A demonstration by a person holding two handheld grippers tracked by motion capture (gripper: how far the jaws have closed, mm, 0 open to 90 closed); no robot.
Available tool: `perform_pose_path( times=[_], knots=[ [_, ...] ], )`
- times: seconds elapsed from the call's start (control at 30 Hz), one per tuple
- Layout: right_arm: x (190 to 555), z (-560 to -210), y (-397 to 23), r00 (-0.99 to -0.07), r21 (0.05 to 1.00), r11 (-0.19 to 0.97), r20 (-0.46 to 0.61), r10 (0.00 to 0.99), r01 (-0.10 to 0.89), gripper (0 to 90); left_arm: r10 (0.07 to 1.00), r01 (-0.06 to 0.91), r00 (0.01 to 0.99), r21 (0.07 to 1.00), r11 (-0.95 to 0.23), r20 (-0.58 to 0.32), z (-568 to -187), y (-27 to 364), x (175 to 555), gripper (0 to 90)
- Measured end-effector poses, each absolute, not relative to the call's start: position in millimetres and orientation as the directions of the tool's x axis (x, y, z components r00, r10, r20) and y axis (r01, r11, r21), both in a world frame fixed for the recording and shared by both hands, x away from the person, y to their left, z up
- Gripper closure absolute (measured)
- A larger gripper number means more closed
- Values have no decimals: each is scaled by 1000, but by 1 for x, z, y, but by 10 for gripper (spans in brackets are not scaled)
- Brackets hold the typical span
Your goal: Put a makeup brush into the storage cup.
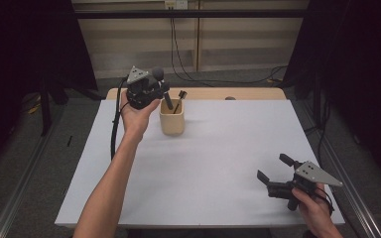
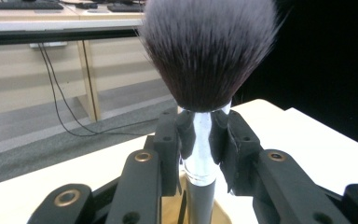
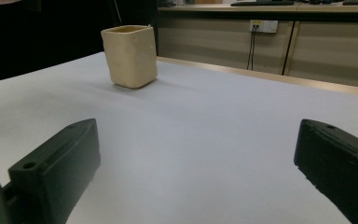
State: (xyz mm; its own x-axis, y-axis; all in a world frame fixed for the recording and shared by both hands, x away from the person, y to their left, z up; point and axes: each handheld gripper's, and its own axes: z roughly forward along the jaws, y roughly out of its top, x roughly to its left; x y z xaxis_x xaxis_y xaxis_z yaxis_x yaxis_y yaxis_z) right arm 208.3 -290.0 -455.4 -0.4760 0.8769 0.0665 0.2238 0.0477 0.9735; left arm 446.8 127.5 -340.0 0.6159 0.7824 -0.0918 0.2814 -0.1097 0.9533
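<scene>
The left gripper (image 2: 199, 135) has its black jaws pressed on the shiny metal ferrule of a makeup brush (image 2: 207, 56), whose soft, dark, domed bristle head fans out just above the pads. Below the jaws the brush's dark handle drops toward the mouth of a beige cup (image 1: 171, 119), squarish with rounded corners and a matte surface; whether the handle's tip touches the cup's inside is hidden. A second thin dark tool (image 1: 180, 98) leans out of the cup just beside the gripper, too small to identify. The left forearm stretches forward with the hand (image 1: 136, 116) cupped under the gripper's body. The right gripper (image 1: 274, 167) sits low near the table's (image 1: 218, 148) near edge, jaws spread wide and empty, pointing toward the cup, well apart from it.
</scene>
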Motion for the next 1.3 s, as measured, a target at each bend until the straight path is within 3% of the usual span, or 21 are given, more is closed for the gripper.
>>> perform_pose_path(
  times=[0.43, 0.83, 1.3],
  knots=[
    [208, -456, -289, -481, 973, 55, 61, 875, 224, 0, 784, 302, 619, 937, -174, -54, -363, 119, 451, 705],
    [208, -455, -289, -488, 974, 56, 60, 871, 221, 0, 790, 345, 604, 928, -143, -102, -385, 122, 455, 705],
    [208, -455, -290, -497, 972, 63, 58, 866, 224, 0, 788, 364, 607, 917, -164, -100, -395, 117, 452, 704]
  ],
)
